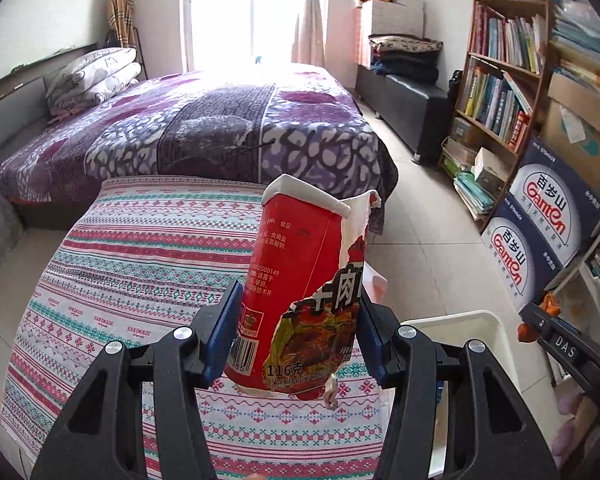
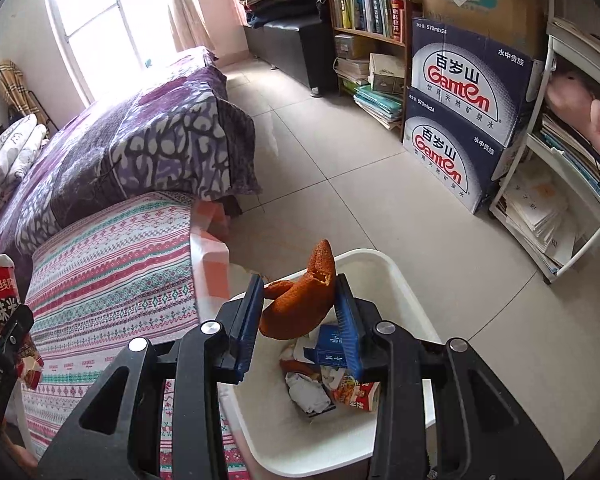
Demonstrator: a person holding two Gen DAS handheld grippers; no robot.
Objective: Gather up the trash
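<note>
My left gripper (image 1: 298,322) is shut on a torn red instant-noodle cup (image 1: 300,280), held upright over the striped tablecloth (image 1: 140,264). The same red cup (image 2: 0,296) shows at the left edge of the right wrist view. My right gripper (image 2: 300,314) is shut on a curled orange peel (image 2: 300,304), right above the white trash bin (image 2: 384,268). Inside the bin lie crumpled paper, a blue carton and a red wrapper. In the left wrist view the bin (image 1: 476,320) sits at lower right, with the right gripper's tip and peel (image 1: 536,320) beside it.
The striped table (image 2: 108,264) stands left of the bin, and a bed with a purple blanket (image 1: 204,128) lies behind it. Stacked water cartons (image 2: 460,120), a bookshelf (image 1: 500,80) and a white rack (image 2: 560,200) line the right wall. Tiled floor (image 2: 340,180) lies between.
</note>
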